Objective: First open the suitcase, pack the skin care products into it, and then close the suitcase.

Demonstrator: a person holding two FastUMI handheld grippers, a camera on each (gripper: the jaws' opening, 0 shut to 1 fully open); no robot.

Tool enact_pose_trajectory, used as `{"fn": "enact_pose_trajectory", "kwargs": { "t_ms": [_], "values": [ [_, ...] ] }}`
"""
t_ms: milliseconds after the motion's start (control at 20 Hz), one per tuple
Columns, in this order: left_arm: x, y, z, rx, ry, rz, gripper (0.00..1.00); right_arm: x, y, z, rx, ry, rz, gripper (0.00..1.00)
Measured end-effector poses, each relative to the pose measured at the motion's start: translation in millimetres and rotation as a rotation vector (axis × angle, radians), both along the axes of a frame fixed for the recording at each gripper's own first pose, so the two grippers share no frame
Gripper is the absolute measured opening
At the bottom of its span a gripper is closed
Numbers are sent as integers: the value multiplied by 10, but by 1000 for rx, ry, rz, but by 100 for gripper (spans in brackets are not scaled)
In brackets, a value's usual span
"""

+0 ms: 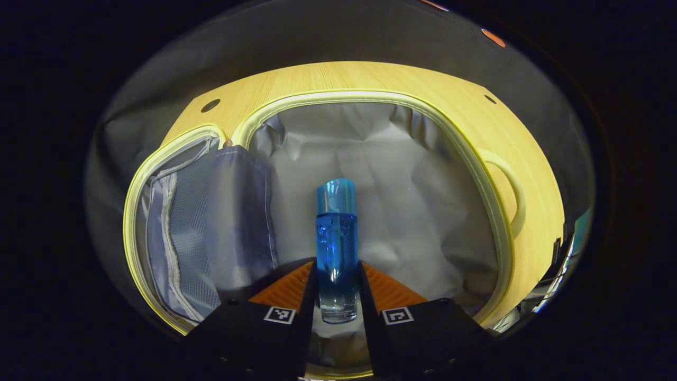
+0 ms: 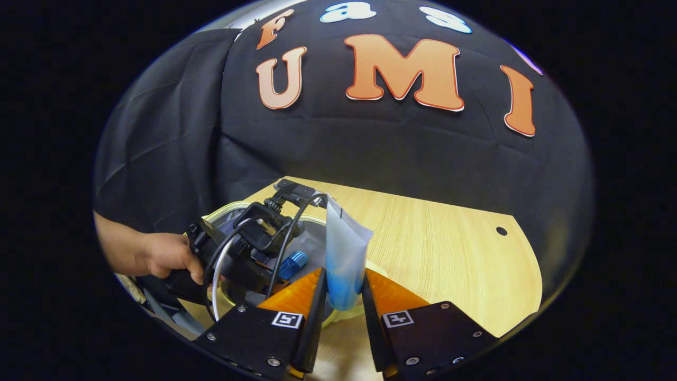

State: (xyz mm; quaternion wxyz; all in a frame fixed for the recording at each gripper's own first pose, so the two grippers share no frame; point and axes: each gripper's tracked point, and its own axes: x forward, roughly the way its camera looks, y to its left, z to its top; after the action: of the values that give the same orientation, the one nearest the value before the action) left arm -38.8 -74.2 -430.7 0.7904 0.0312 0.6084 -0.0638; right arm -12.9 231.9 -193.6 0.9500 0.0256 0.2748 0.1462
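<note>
While the left gripper (image 1: 337, 296) hangs over the open yellow-trimmed suitcase (image 1: 492, 211), its two fingers press on either side of a clear blue cylindrical bottle with a blue cap (image 1: 337, 248), held lengthwise above the crumpled grey lining. The left gripper view gives the case interior: grey fabric base, and the opened lid with a mesh zip pocket (image 1: 180, 243) lying toward the left edge of the light wooden table (image 1: 338, 76); a yellow carry handle (image 1: 510, 196) sits on the case's right side. The right gripper view shows what that view cannot: the right gripper (image 2: 344, 296) closed on a soft white-and-blue squeeze tube (image 2: 344, 259), crimped end up, near the table's front edge just beside the suitcase rim. Farther left, a person's hand (image 2: 169, 256) holds the left gripper, with the bottle's blue cap (image 2: 292, 263) visible below it.
</note>
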Motion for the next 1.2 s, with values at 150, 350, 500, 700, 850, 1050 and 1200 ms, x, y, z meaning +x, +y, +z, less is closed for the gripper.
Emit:
{"fn": "enact_pose_trajectory", "kwargs": {
  "t_ms": [150,350,500,700,850,1050,1200],
  "values": [
    [-20,-3,120,-59,-64,26,48,-11,-53,-73,7,15,6,41],
    [-69,63,461,-121,-174,80,58,31,66,-154,21,39,42,41],
    [-75,258,730,-139,-263,132,71,84,233,-223,36,53,78,41],
    [-49,716,1088,-80,-420,203,75,145,456,-371,79,112,97,41],
    [-112,1037,1391,-56,-492,252,75,202,617,-486,86,148,105,41],
    [-158,1723,1790,45,-624,347,75,136,810,-812,102,271,98,42],
    [-235,2118,1935,76,-652,403,75,111,946,-1031,103,343,86,41]
  ]
}}
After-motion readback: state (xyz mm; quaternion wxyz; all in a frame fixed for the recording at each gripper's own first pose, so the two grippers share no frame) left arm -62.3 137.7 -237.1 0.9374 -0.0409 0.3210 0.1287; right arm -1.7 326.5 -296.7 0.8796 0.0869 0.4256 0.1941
